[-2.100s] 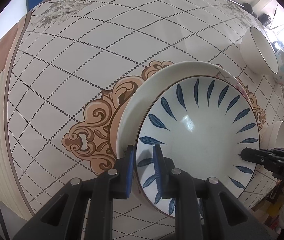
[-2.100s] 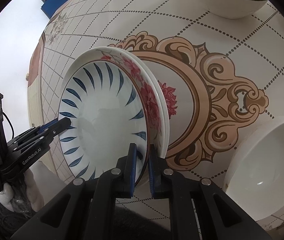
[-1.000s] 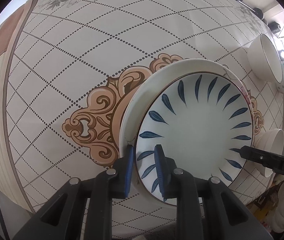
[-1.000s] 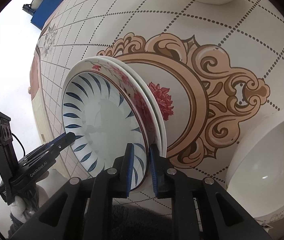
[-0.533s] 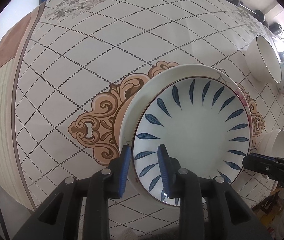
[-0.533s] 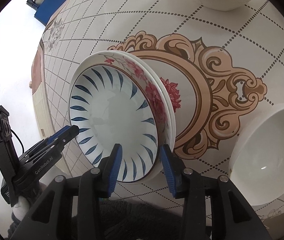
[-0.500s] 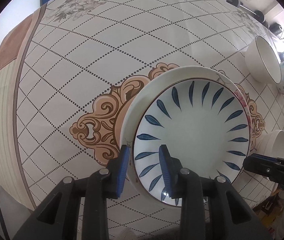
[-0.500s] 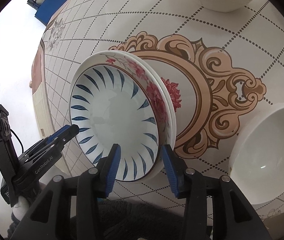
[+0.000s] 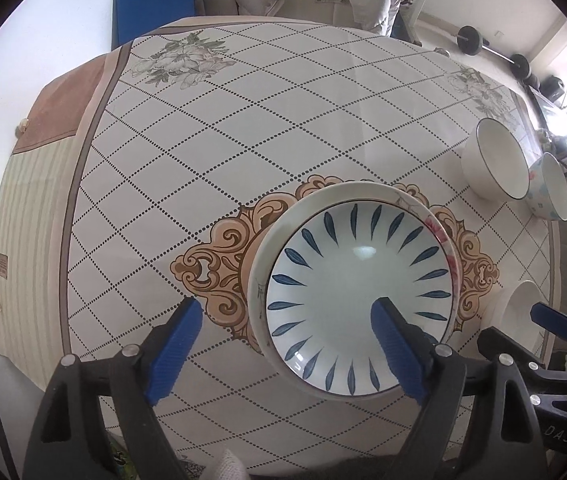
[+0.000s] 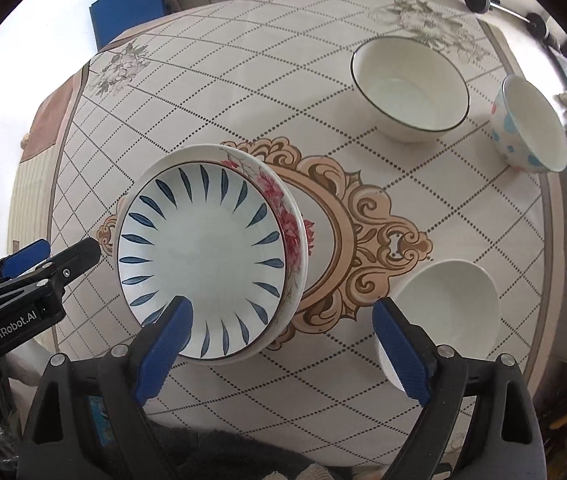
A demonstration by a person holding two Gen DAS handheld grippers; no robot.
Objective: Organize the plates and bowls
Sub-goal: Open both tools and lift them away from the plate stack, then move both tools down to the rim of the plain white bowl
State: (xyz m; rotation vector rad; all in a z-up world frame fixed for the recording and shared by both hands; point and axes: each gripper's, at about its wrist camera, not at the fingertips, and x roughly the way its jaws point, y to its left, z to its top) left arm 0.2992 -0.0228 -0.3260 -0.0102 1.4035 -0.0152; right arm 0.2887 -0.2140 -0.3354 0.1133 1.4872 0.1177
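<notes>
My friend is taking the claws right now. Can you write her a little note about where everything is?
Left claw: opening, holding nothing.
Right claw: opening, holding nothing too.
Blue-leaf plate sits on the red-flower plate, mid-table. Plates look done.
Left: three separate bowls. Plain white bowl is nearest the right claw; dark-rimmed bowl and dotted bowl are at the far side. Probably nest them next.

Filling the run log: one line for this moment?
left gripper: opening, empty | right gripper: opening, empty | blue-leaf plate: stacked on floral plate | bowls: unstacked
</notes>
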